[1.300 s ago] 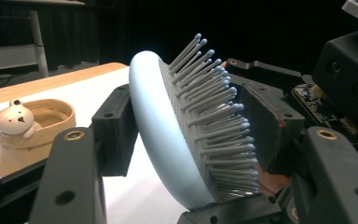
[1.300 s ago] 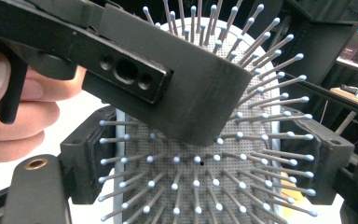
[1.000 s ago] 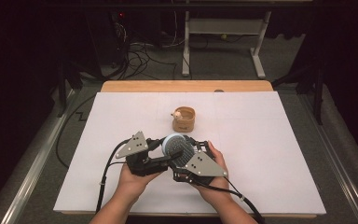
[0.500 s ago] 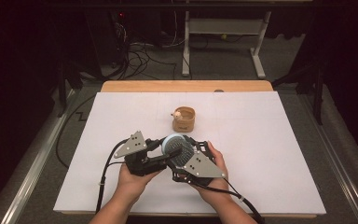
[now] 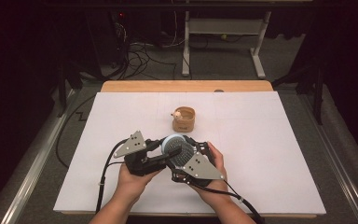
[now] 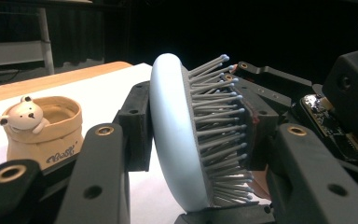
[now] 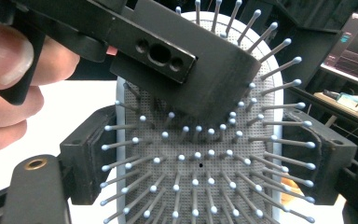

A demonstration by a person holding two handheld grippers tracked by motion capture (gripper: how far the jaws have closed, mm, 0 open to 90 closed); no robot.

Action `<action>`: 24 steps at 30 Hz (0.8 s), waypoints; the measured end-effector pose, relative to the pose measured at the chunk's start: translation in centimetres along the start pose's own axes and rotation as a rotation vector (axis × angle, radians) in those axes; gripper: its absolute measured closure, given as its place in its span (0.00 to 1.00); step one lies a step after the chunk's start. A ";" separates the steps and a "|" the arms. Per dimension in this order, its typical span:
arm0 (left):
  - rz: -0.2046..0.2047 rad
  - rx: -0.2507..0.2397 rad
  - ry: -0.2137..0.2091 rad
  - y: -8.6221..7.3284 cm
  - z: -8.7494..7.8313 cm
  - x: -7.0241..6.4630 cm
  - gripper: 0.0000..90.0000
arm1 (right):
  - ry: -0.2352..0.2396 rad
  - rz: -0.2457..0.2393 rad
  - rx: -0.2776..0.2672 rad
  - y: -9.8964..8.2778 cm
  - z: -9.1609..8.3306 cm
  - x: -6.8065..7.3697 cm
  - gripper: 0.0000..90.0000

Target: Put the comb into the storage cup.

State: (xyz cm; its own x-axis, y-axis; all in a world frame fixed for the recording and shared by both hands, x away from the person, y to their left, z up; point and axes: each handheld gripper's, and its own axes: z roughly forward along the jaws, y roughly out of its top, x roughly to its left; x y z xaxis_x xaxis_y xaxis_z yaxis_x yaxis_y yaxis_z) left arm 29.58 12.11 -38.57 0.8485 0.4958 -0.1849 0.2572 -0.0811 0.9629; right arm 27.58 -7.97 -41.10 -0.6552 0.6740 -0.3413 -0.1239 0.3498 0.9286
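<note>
Here both claws pinch the hairbrush [image 5: 177, 148]: left claw [image 5: 164, 156] across its face, just closing, right claw [image 5: 186, 156] across its edges.

cup: tan, bear figure on rim [image 5: 183, 119] | table: white top [image 5: 279, 140] | floor: cables [image 5: 140, 51]

Both forearms enter from six o'clock, hands side by side. The left gripper [image 5: 161, 156] points toward three o'clock, its jaws just closed tight. The right gripper [image 5: 186, 154] points toward eleven o'clock, jaws wide.
</note>
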 end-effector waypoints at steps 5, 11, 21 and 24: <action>-0.001 -0.001 0.000 0.0 0.0 0.0 0.62 | 0.019 0.024 0.004 0.0 0.0 -0.3 0.19; -0.010 -0.015 -0.006 0.0 -0.1 0.0 0.63 | 0.021 0.034 0.019 -0.1 0.2 -0.2 0.06; -0.004 -0.034 -0.009 0.2 -0.5 0.0 0.63 | 0.036 0.037 0.028 -0.1 0.0 -0.2 0.00; -0.001 -0.046 0.002 0.4 -0.7 0.0 0.64 | 0.037 0.035 0.029 -0.1 0.0 -0.2 0.00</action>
State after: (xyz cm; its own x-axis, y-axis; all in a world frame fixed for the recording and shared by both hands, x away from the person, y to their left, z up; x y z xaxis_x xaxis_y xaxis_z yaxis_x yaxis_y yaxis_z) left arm 29.38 12.69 -38.10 0.8472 0.4977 -0.1857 0.2365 -0.0404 0.9708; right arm 27.69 -8.15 -41.15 -0.6858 0.6621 -0.3023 -0.0791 0.3452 0.9352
